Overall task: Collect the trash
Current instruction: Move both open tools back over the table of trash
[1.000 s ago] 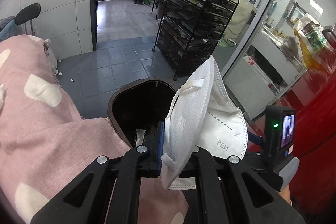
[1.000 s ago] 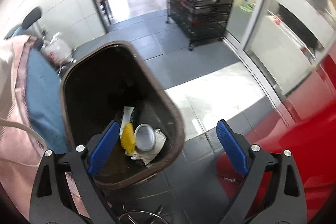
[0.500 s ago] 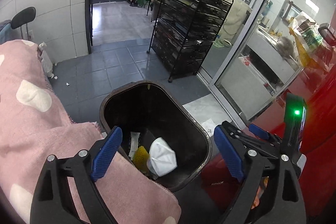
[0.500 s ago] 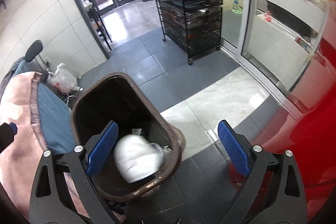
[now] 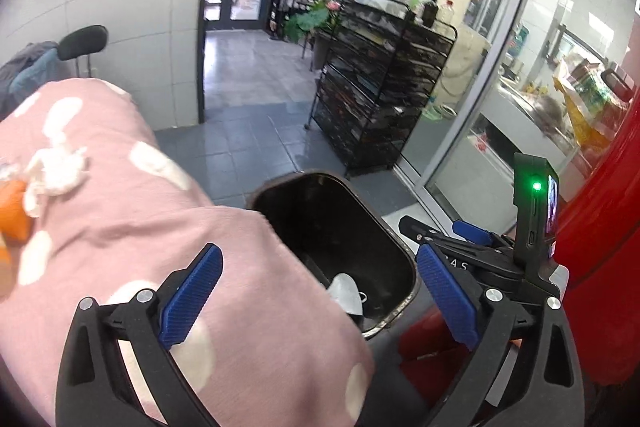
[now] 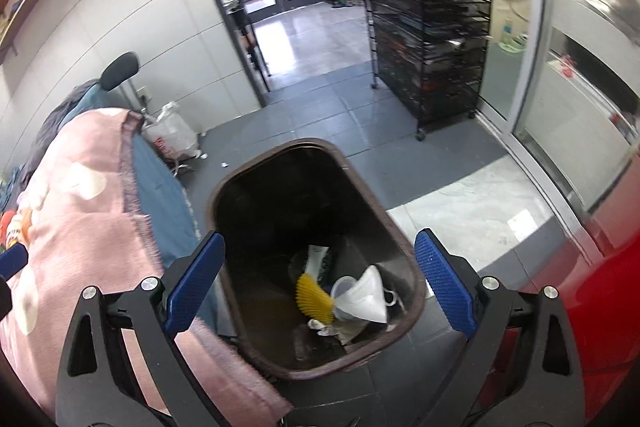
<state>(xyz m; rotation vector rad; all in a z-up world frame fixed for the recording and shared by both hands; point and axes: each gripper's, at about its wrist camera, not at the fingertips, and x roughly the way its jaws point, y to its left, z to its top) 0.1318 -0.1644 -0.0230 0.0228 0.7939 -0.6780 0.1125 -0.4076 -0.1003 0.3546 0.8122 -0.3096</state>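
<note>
A dark brown trash bin [image 6: 248, 183] stands on the floor by a pink-covered surface; it also shows in the left wrist view [image 5: 400, 251]. A white face mask [image 6: 370, 297] lies inside it with a yellow object [image 6: 312, 297] and a clear cup; the mask shows partly in the left wrist view [image 5: 346, 291]. My left gripper [image 5: 318, 295] is open and empty above the pink cloth's edge. My right gripper [image 6: 318, 281] is open and empty above the bin. White crumpled tissue [image 5: 56, 167] and an orange item [image 5: 14, 215] lie on the pink cloth.
The pink polka-dot cloth [image 5: 120, 219] covers a surface left of the bin. A black wire rack [image 6: 432, 27] stands on the tiled floor beyond. A red object [image 6: 592, 307] is at the right. A glass partition [image 5: 472, 99] runs along the right.
My left gripper opened and dropped the white mask into the bin, then swung left over the pink cloth. My right gripper stayed open above the bin.
</note>
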